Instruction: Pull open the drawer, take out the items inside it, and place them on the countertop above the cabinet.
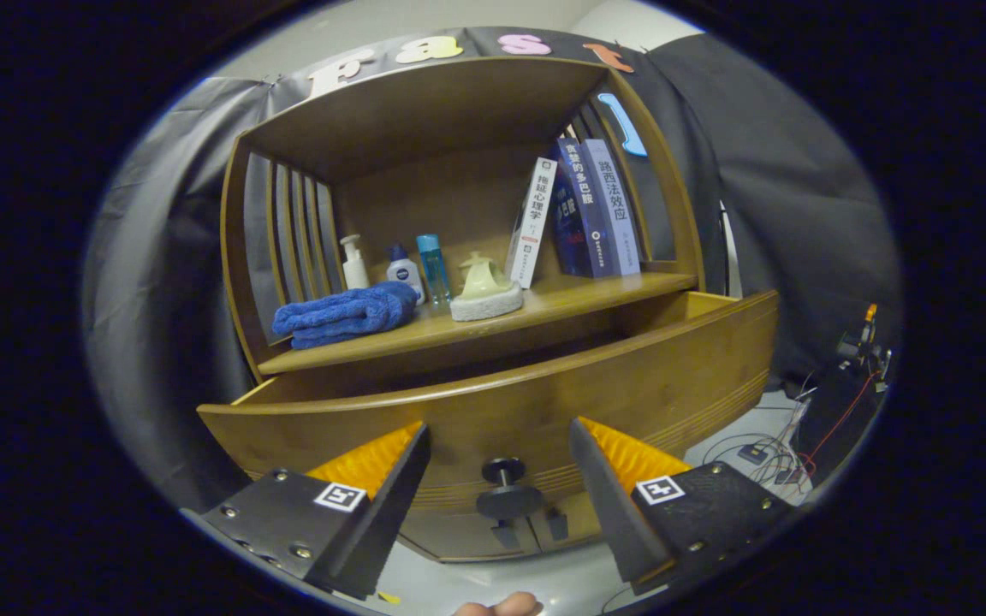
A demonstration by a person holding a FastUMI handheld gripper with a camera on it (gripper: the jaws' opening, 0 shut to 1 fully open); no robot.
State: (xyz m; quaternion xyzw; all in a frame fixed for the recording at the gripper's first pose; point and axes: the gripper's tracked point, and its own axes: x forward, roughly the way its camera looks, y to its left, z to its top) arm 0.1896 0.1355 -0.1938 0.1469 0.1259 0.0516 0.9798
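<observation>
A wooden cabinet (493,257) with an open shelf fills the middle of the scene, and everything here is placed relative to its drawer (493,411). The drawer stands pulled out toward the camera, its curved front panel just beyond the fingertips; what lies inside it cannot be seen from this angle. On the countertop (561,304) directly above the drawer, going left to right, lie a folded blue towel (346,313), a white pump bottle (354,263), a small white-and-blue bottle (405,272), a slim clear blue bottle (434,269), a pale soap holder on a white base (485,291), a leaning white book (531,222) and two upright blue books (600,208). The gripper (500,449) is spread wide, its fingers apart and pinching nothing, one to either side of the drawer's dark round knob (506,488), which sits between them low on the drawer front without touching either. To the right of the drawer, cables (758,449) trail over the floor by dark equipment (844,402). Below the knob, a person's fingertips (501,607) peek in.
</observation>
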